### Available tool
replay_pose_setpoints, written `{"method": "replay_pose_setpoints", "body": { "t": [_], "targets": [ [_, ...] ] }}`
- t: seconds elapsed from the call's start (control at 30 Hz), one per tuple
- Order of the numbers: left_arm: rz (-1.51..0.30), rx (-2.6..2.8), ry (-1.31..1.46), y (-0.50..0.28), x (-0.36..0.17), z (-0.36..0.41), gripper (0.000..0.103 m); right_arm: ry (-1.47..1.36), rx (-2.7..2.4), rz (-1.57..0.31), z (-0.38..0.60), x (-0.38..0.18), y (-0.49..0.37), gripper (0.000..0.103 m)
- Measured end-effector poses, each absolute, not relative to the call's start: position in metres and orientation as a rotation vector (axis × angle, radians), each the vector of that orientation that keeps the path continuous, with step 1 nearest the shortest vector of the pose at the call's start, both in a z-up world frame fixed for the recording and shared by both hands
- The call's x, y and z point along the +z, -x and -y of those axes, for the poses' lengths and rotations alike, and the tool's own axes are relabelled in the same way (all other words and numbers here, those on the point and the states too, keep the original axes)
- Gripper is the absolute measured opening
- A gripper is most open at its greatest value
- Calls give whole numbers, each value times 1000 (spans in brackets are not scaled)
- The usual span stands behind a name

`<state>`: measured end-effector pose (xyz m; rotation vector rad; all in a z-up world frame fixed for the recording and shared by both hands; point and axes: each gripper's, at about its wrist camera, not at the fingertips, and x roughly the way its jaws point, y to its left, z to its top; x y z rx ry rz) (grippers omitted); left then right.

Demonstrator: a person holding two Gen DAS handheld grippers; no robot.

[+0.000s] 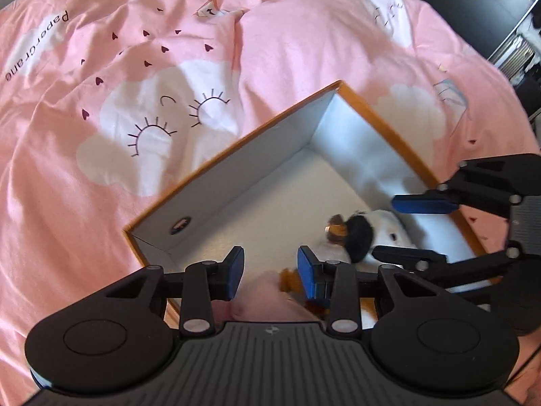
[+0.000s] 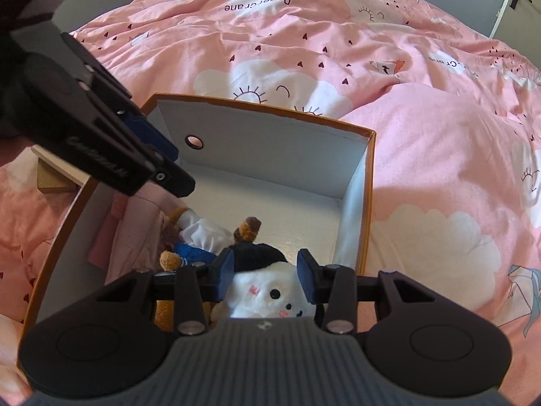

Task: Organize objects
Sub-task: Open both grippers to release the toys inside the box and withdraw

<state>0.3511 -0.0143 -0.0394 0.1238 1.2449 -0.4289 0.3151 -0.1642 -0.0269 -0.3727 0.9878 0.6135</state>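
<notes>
Left wrist view: you are looking steeply down into an orange-edged box (image 1: pixel 373 110) with white inner walls, resting on a pink duvet (image 1: pixel 135 67) printed with clouds and hearts. Your left gripper (image 1: pixel 270 272) sits over the near part of the box with its jaws partly apart; nothing is pressed between the blue pads (image 1: pixel 236 270), only the box floor and a pink item (image 1: pixel 267 301) showing below the gap. A white plush toy (image 1: pixel 389 230) with a black cap lies on the box floor to the right, beside a brown plush (image 1: pixel 290 279) at the lower edge. Your right gripper (image 1: pixel 405 226) enters from the right, its two fingers straddling the white plush.

Right wrist view: your right gripper (image 2: pixel 265 275) hangs directly above the white plush toy (image 2: pixel 270 296), jaws partly apart. The toy's head lies between the pads (image 2: pixel 306 280); you cannot tell whether they press on it. A brown bear (image 2: pixel 199 237) in white and blue clothing lies just left of it, inside the box (image 2: pixel 368 186). Your left gripper (image 2: pixel 169 165) reaches in from the upper left, over pink folded fabric (image 2: pixel 135 230) along the left wall.
</notes>
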Motion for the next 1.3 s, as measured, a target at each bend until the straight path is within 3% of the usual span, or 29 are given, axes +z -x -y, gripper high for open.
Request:
{"method": "replay_pose_setpoints", "body": {
  "t": [0.1, 0.17, 0.5, 0.7, 0.97, 1.3],
  "targets": [
    [-1308, -428, -200, -359, -42, 17, 43, 384, 663, -949, 155, -19, -309, 38],
    [-1366, -415, -226, -366, -48, 18, 43, 393, 710, -936, 145, -16, -307, 23],
    [-1456, -345, -196, -390, -56, 4, 46, 419, 791, -922, 111, -24, -311, 16],
    [-1442, -354, -461, -376, -61, 20, 30, 427, 779, -926, 107, -31, -317, 15],
    [-1479, -414, -703, -369, -74, 40, 19, 431, 790, -929, 104, -36, -316, 15],
    [-1569, -514, -571, -362, -78, 31, 3, 413, 815, -962, 106, -41, -313, 15]
  ]
}}
